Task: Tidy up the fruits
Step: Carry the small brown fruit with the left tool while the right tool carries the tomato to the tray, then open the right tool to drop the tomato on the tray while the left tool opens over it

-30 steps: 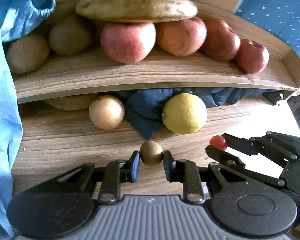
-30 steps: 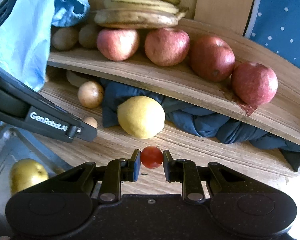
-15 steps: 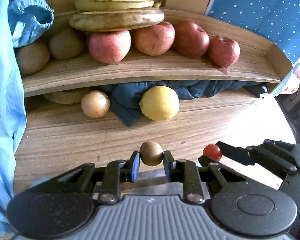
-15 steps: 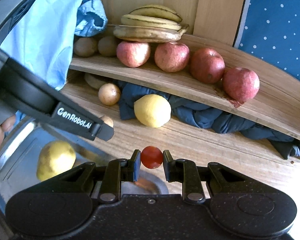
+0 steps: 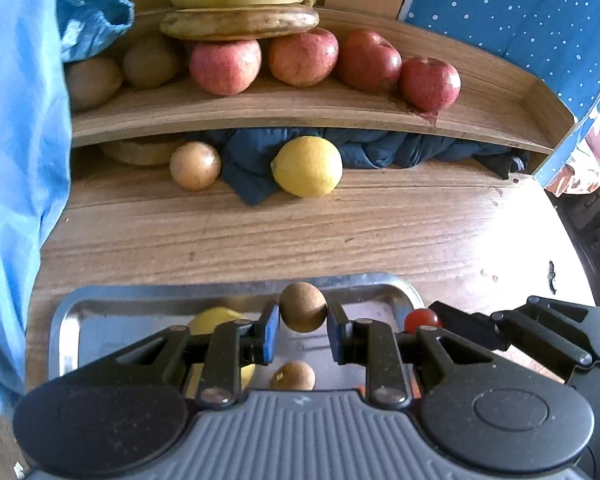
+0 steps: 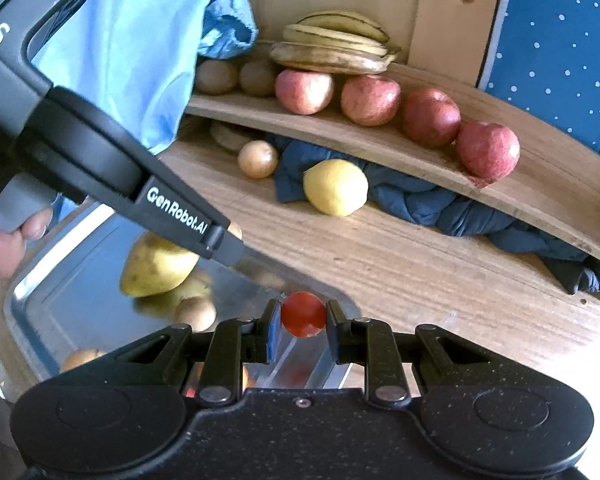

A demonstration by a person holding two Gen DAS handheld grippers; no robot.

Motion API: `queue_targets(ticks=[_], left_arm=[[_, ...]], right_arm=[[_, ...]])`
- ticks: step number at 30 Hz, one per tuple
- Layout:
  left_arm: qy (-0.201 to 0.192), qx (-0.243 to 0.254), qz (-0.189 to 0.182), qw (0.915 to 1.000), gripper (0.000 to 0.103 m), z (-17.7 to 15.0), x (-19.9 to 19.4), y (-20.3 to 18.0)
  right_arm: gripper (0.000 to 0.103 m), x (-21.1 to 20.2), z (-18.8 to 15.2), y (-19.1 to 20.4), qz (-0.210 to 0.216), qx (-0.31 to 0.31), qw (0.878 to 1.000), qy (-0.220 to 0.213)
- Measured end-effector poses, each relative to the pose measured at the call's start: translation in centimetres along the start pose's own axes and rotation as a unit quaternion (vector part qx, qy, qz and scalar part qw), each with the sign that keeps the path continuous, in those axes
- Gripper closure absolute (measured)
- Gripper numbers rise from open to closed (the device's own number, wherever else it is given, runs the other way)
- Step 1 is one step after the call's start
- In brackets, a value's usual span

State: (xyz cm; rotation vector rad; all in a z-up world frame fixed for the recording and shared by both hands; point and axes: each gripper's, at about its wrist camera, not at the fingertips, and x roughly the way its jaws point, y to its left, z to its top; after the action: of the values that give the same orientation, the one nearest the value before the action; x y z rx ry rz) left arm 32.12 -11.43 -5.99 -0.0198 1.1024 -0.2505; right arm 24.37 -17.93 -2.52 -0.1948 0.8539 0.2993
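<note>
My own left claw body is covering most of the yellow pear (image 5: 216, 316) lying in the shiny metal tray (image 5: 60, 316). The light blue sleeve (image 5: 16, 160) is hiding the wooden shelf's (image 5: 260, 114) left end. A flat tan fruit (image 5: 140, 152) is sitting half hidden beneath that shelf; I am not making out what it is.

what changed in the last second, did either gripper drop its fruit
No drop. Both grippers drew back from the shelf and now hang over the metal tray, which was not in the left view a second ago. The left gripper still clamps the small brown fruit; the right gripper still clamps the cherry tomato. Apples, bananas and the lemon stayed put.
</note>
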Motion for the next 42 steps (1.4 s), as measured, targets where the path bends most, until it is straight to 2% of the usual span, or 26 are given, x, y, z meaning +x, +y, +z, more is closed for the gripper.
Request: queue_targets(ticks=[12,19,42], left_arm=[[0.002,-0.036,0.018,0.9992,0.075,-2.7,-1.6,0.2],[0.015,-0.049,0.022,0.9984,0.075,-4.1,-1.6,-0.1],[0.062,-0.046,0.04,0.9963,0.075,-6.2,-1.7,-0.8]], right_arm=[[0.078,-1.4,-1.8,1.5,0.033,-0.026,0.999,0.004],[0.078,-1.5,-3.3,1.8,0.046,-0.03,0.998,0.021],[0.078,-2.4,-5.4,2.0,0.062,-0.037,0.996,0.045]])
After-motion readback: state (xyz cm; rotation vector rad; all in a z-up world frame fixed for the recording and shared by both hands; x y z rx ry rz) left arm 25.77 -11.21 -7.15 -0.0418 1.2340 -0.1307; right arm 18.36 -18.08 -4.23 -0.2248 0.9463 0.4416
